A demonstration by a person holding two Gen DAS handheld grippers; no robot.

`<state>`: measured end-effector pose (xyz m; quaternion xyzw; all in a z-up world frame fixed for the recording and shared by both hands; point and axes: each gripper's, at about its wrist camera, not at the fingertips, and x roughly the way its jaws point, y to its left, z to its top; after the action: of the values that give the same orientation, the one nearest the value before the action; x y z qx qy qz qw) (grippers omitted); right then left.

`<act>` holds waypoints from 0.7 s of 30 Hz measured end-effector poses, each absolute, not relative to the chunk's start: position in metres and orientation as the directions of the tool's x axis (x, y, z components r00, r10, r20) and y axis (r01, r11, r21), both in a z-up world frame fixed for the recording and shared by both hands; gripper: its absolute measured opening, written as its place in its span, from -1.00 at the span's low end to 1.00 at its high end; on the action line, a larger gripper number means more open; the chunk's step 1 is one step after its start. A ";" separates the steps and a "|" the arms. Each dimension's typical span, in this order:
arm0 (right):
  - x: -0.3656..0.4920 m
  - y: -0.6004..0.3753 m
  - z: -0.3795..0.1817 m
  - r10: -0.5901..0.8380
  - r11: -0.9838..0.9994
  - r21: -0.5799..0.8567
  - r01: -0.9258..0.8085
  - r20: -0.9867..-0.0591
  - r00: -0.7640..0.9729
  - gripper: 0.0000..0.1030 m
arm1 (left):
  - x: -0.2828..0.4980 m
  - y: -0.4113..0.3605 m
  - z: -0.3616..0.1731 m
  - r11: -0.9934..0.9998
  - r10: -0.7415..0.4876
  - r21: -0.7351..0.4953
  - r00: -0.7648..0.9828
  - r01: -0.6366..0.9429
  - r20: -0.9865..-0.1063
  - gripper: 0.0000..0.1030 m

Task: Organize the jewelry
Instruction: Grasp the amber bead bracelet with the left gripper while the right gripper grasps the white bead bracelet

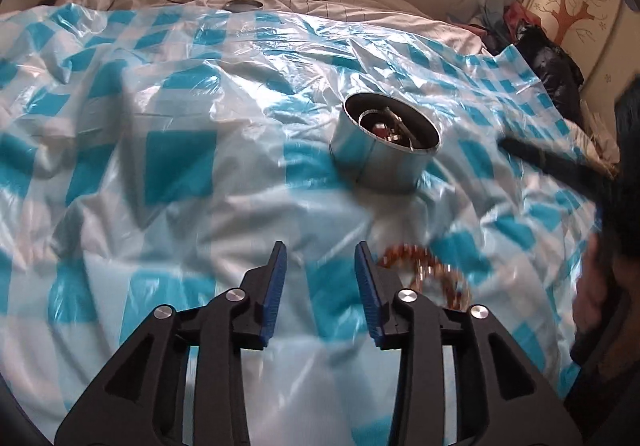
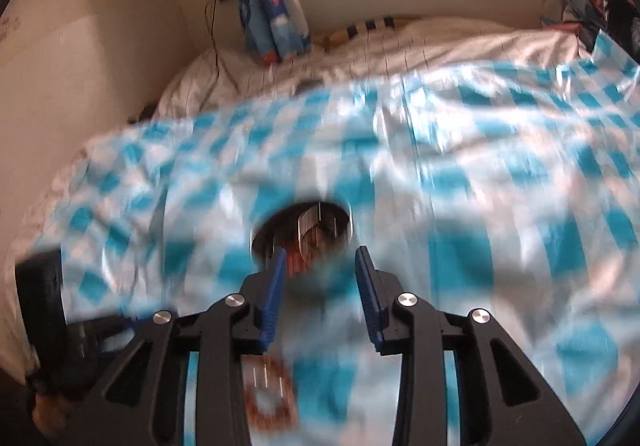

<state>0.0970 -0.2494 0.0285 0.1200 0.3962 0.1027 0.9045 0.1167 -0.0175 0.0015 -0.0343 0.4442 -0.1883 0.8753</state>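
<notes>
**Q:** Steel tin [image 1: 386, 144], bracelet [image 1: 424, 272]: where do they lie?

**A:** On the blue-checked plastic sheet [image 1: 180, 166] over the bed. Tin: upright, lid off, jewelry already inside. Bracelet: beaded, brown, on the sheet short of the tin, just beside my left gripper [image 1: 320, 258]; the right-wrist view shows it blurred beneath my right gripper [image 2: 320, 266].

**Q:** Grippers?

**A:** Both stand apart, nothing between the pads; neither holds anything.

**Q:** Step in hand?

**A:** I judge it the pickup of the bracelet, still loose outside the tin.

**Q:** Next move?

**A:** One gripper must straddle the beads, close without pinching the slippery sheet, then carry them over the tin's mouth.
</notes>
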 end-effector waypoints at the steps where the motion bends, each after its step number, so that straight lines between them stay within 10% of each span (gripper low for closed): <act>1: 0.085 -0.247 0.016 0.278 0.953 0.288 -0.088 -0.728 0.626 -0.31 | 0.112 -0.021 0.003 0.930 -0.346 -0.202 0.550 0.307 -0.760 -0.30; 14: 0.074 -0.208 -0.026 0.322 0.946 0.286 -0.150 -0.802 0.503 -0.31 | 0.108 -0.052 0.006 0.900 -0.395 -0.203 0.528 0.385 -0.752 -0.15; 21: 0.064 -0.211 -0.018 0.359 0.933 0.305 -0.190 -0.784 0.507 -0.84 | 0.119 -0.053 -0.004 0.906 -0.392 -0.229 0.501 0.357 -0.772 -0.08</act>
<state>0.0642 -0.2106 -0.0179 0.0898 0.4705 0.1591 0.8633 0.1185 -0.0532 -0.0040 -0.0197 0.4505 -0.2161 0.8660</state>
